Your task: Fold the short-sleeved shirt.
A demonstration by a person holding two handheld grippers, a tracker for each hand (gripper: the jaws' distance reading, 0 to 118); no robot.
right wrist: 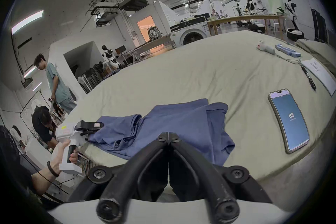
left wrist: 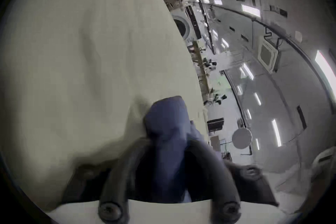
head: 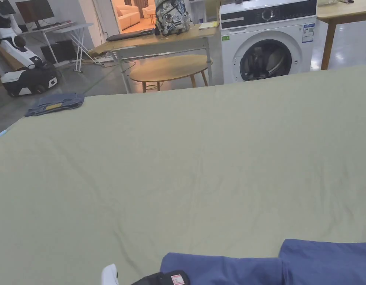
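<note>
The blue short-sleeved shirt [head: 290, 263] [right wrist: 172, 124] lies crumpled at the near edge of the table, which is covered by a pale green sheet [head: 178, 167]. My left gripper [head: 167, 278] [right wrist: 96, 128] sits at the shirt's left end, held by a hand. In the left gripper view a bunch of blue cloth [left wrist: 167, 118] runs between its jaws, so that gripper [left wrist: 169, 140] is shut on the shirt. My right gripper [right wrist: 168, 135] hovers over the shirt's near side. Its jaws are closed tip to tip, with no cloth seen between them.
To the right of the shirt, a phone [right wrist: 289, 120], pen [right wrist: 309, 78], paper sheet [right wrist: 320, 73] and small white device [right wrist: 265, 48] lie on the sheet. A folded blue garment [head: 54, 104] rests at the far left corner. Two people [right wrist: 54, 86] are beyond the left edge.
</note>
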